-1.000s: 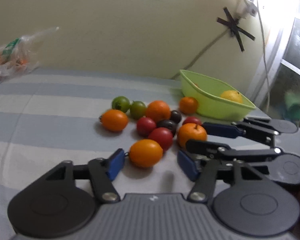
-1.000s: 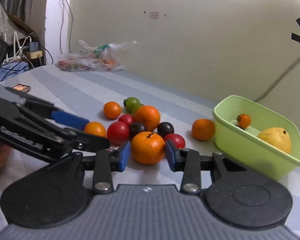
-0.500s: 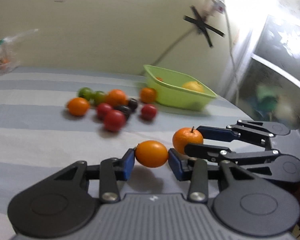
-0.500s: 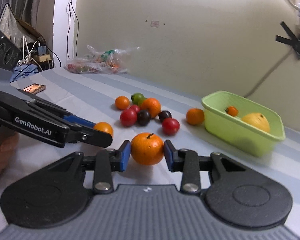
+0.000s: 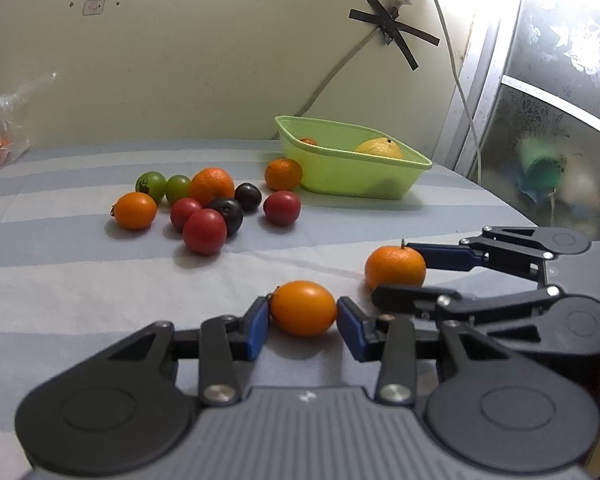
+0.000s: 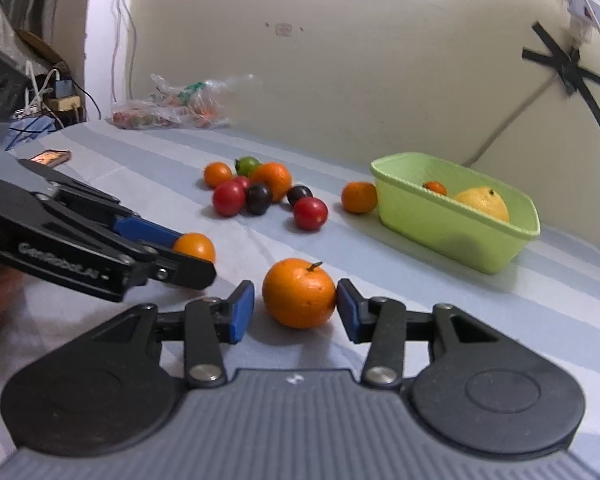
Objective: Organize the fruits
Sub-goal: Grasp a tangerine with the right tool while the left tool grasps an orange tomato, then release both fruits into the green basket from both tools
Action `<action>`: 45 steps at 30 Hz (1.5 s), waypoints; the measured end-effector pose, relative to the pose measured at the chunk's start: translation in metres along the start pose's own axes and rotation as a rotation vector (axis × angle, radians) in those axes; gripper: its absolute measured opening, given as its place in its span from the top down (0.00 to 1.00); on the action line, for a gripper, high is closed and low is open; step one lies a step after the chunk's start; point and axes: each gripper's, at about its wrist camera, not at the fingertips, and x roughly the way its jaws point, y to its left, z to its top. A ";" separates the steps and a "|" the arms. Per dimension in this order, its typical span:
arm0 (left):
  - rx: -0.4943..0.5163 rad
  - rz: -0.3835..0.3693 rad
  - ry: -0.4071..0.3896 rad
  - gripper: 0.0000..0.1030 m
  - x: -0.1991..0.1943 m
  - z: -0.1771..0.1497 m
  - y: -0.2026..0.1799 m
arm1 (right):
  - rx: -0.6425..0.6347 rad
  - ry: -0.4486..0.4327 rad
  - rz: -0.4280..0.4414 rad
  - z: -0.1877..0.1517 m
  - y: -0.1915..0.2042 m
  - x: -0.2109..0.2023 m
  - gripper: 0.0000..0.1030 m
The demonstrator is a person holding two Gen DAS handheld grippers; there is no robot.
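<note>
A striped blue-and-white cloth [image 5: 80, 288] covers the surface. At its far side, against the wall, sits a green plastic tub [image 5: 352, 172] holding 1 yellow citrus [image 5: 378, 148] and 1 small orange fruit, with another tangerine [image 5: 283, 174] just beside its near wall. The left gripper [image 5: 303, 322] pinches an orange oval tomato [image 5: 303, 308] between both blue pads. The right gripper [image 6: 294, 312] has its jaws opening around a stemmed tangerine [image 6: 299, 293]: the right pad touches the peel, the left pad stands clear, and the fruit rests on the cloth. Farther back lies a loose cluster [image 5: 204, 204] of red, dark, green and orange fruits. A clear bag [image 6: 176, 102] of produce lies by the wall.
</note>
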 end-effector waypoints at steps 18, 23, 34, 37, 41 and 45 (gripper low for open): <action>-0.059 -0.109 -0.007 0.64 0.118 0.160 -0.009 | 0.158 -0.214 -0.275 0.054 -0.125 0.030 0.59; -0.068 -0.073 0.056 0.64 0.166 0.166 -0.013 | 0.251 -0.171 -0.280 0.053 -0.167 0.054 0.59; -0.092 -0.082 0.021 0.47 0.160 0.169 -0.006 | 0.278 -0.211 -0.270 0.039 -0.166 0.058 0.48; -0.109 -0.101 -0.064 0.47 0.111 0.163 0.010 | 0.278 -0.252 -0.260 0.036 -0.164 0.048 0.49; -0.154 -0.019 -0.166 0.47 0.033 0.134 0.055 | 0.289 -0.318 -0.187 0.039 -0.154 0.033 0.52; -0.210 0.128 -0.173 0.48 -0.014 0.092 0.093 | 0.284 -0.313 -0.057 0.045 -0.136 0.029 0.60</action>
